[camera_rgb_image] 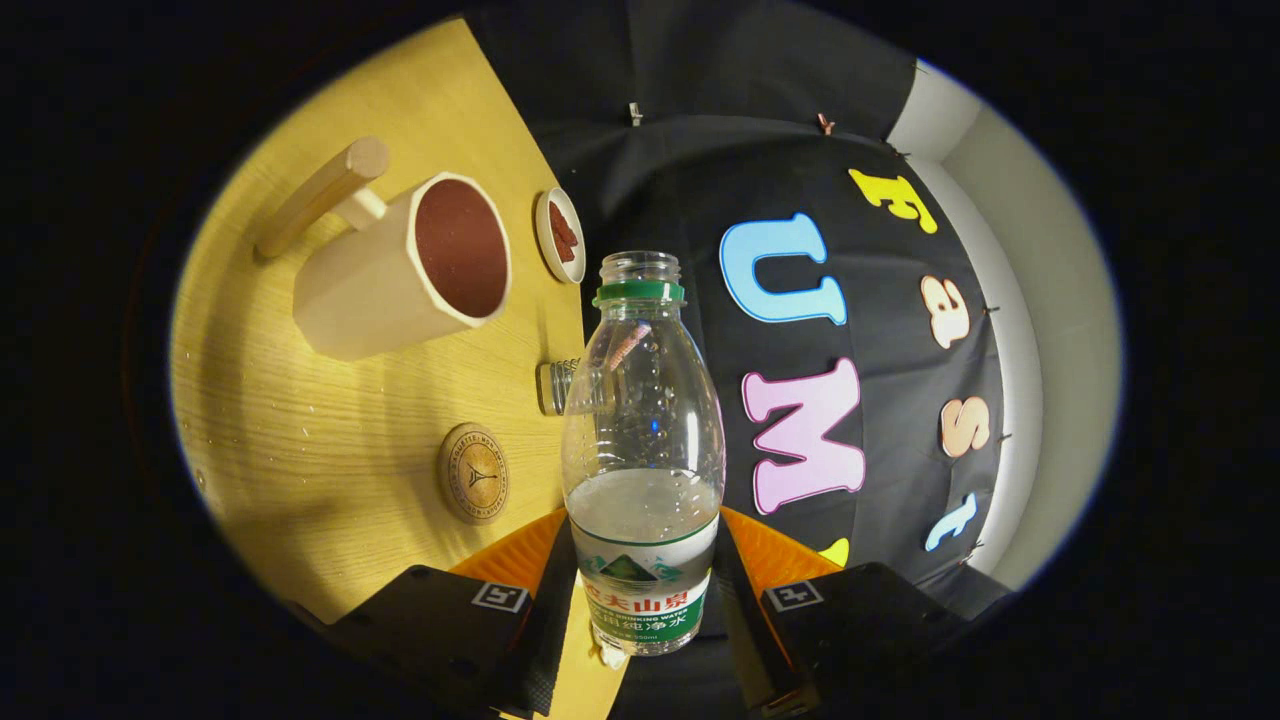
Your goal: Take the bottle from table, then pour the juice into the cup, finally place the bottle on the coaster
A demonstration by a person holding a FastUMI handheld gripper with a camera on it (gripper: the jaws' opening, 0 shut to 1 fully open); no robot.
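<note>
The gripper (643, 590) is clamped on the bottle (642, 450), one finger pressing each side of its labelled lower body, so the bottle sits between the fingers and is lifted and tilted, the whole view rolled with it. It is one clear plastic bottle, uncapped, with a green neck ring, and clear liquid fills roughly its lower third.

Just beyond the fingers, on the wooden table (330, 440), lies one round cork coaster (474, 473), bare on top, close to the table's far edge. Open wood spreads around it toward the near side, speckled with a few small droplets.

A little farther along that same edge stands one small glass jar (558, 386), partly hidden behind the bottle's shoulder; what it holds cannot be told.

Farther still is one pale cup (405, 268) with a straight wooden handle and a dark reddish inside, apart from the coaster with bare table between them. Just beside the cup's rim, at the far edge, sits one small white dish (561, 236) with something red in it.

Past the table's edge hangs the black cloth wall (640, 160).
</note>
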